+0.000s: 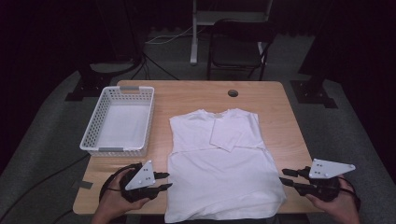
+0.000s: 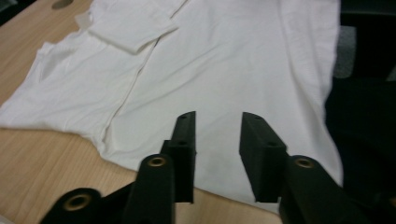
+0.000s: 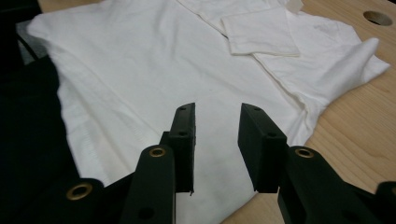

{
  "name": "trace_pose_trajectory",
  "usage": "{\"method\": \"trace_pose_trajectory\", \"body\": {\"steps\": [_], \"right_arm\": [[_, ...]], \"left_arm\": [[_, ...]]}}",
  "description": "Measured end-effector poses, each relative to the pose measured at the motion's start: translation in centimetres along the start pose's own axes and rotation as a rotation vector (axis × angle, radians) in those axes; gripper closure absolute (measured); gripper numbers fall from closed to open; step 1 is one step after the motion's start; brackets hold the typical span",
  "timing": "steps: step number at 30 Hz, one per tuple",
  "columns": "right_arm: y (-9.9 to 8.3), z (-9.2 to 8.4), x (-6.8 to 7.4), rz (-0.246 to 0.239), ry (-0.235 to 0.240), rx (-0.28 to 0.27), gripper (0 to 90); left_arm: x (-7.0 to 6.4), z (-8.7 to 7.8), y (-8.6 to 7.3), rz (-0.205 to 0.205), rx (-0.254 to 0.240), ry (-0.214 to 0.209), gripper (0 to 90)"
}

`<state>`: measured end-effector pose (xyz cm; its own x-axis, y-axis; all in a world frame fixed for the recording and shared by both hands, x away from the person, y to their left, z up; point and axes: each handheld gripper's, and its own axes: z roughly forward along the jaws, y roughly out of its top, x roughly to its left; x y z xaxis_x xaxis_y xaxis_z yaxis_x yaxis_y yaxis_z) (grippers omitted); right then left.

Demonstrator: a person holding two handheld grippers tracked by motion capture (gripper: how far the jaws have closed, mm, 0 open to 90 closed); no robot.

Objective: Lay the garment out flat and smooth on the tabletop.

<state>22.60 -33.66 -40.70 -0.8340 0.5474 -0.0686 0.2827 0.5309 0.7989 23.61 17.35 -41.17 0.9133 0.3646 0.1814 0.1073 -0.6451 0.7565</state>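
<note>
Shirt (image 1: pixel 219 172) first: white, spread flat across the middle of the table (image 1: pixel 275 102), collar at the far end and hem hanging just over the near edge. Both sleeves are folded in over the chest, and one sleeve (image 1: pixel 226 135) lies on top as a small slanted rectangle right of centre. A crease runs across the cloth just near of that sleeve.

My left claw (image 1: pixel 164 181) sits at the near left, tips pointing right at the shirt's left edge, just beside it. Its jaws stand apart with nothing between them; in the left gripper view (image 2: pixel 218 154) they frame bare white cloth beyond, and no pad presses on anything.

My right claw (image 1: pixel 285 177) mirrors it at the near right, tips pointing left at the shirt's right edge, just beside it or barely over the cloth; I cannot tell which. Its jaws are likewise apart and empty, and in the right gripper view (image 3: pixel 216 149) the shirt lies spread out past them, with its right side bunched into a soft fold.

A white basket (image 1: pixel 88 140) stands on the far left of the table, well apart from the shirt. A round hole (image 1: pixel 232 93) is in the tabletop beyond the collar. Past the table stands a dark chair (image 1: pixel 238 46).
</note>
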Motion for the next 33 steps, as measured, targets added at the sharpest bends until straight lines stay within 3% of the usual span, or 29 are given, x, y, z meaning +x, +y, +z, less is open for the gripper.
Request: {"method": "trace_pose_trajectory", "body": {"steps": [4,17,33], "right_arm": [[0.2,1.3,-0.6,0.014,-0.033,0.005,64.1],[0.6,4.7,-2.5,0.032,-0.065,0.005,62.2],[1.7,8.0,-4.8,0.038,-0.091,0.032,63.9]], "left_arm": [[1.0,2.1,-0.4,-0.032,0.017,0.015,63.4],[3.8,7.8,-1.1,-0.100,0.066,0.048,60.1],[5.3,10.1,-1.7,-0.149,0.081,0.037,59.0]]}}
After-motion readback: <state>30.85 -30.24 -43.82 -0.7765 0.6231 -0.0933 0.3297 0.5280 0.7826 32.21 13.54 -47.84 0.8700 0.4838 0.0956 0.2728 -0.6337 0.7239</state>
